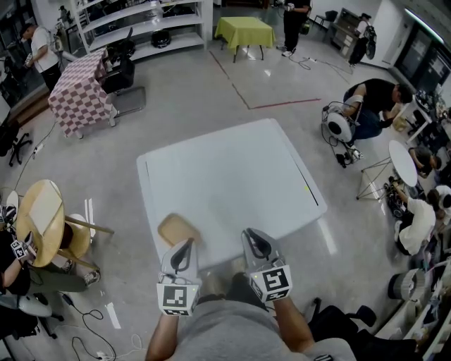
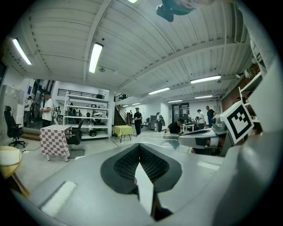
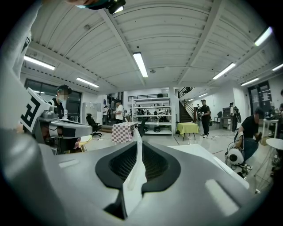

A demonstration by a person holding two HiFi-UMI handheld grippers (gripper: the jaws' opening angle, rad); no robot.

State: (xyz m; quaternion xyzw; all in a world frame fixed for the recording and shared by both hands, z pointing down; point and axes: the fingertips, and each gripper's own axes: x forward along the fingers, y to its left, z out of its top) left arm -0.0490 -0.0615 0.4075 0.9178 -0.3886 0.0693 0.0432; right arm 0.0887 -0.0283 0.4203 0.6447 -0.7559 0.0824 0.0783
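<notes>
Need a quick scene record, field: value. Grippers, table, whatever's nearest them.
left gripper: jaws together, nothing between; over table's near edge
right gripper: jaws together, nothing between
table: white, flat
nearest thing: tan flat pad, by left gripper; contact unclear
background: checkered-cloth table, green-cloth table, people

- Large open lab hall: polished concrete floor, taped lines, trailing cables.
- White storage shelving, ceiling strip lights.
- Several people at scattered workstations.
</notes>
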